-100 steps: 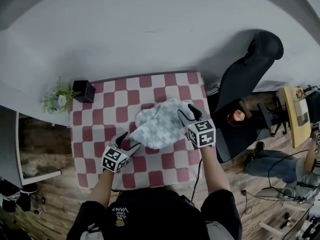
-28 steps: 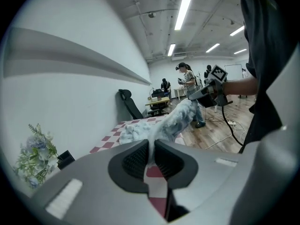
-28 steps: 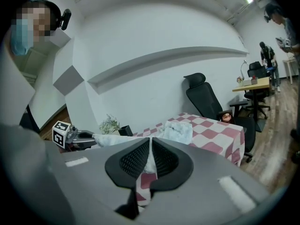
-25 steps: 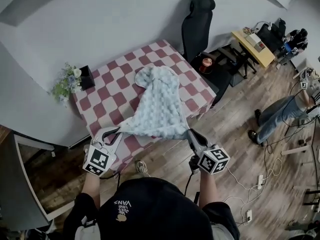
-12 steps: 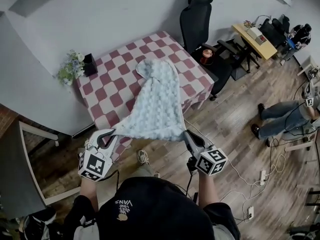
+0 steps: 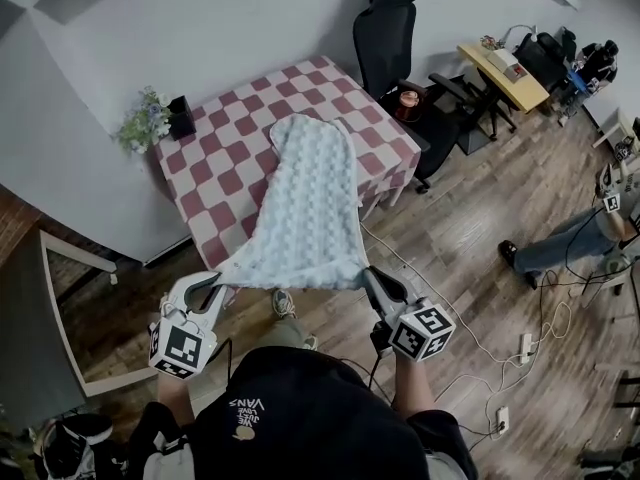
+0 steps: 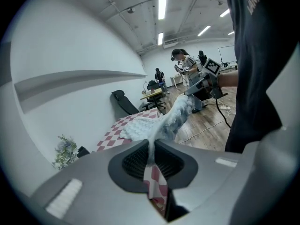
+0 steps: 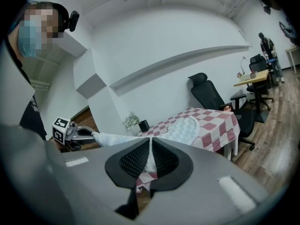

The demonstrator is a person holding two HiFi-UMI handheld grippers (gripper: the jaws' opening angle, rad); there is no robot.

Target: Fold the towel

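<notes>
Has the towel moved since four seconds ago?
Yes. The towel now stretches off the checkered table's near edge toward the person; before, it lay bunched on top.

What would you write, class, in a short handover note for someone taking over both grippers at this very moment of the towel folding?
Left gripper: shut on one near corner of the pale blue bubble-textured towel.
Right gripper: shut on the other near corner.
Towel: its far end lies on the red-and-white checked table. The near end is stretched between the grippers, past the table's edge and above the wooden floor.
Done: both corners gripped and the towel spread flat. No fold is visible.
Left: probably carry the held edge over to the far end, lay it down, release, then fold again.
</notes>
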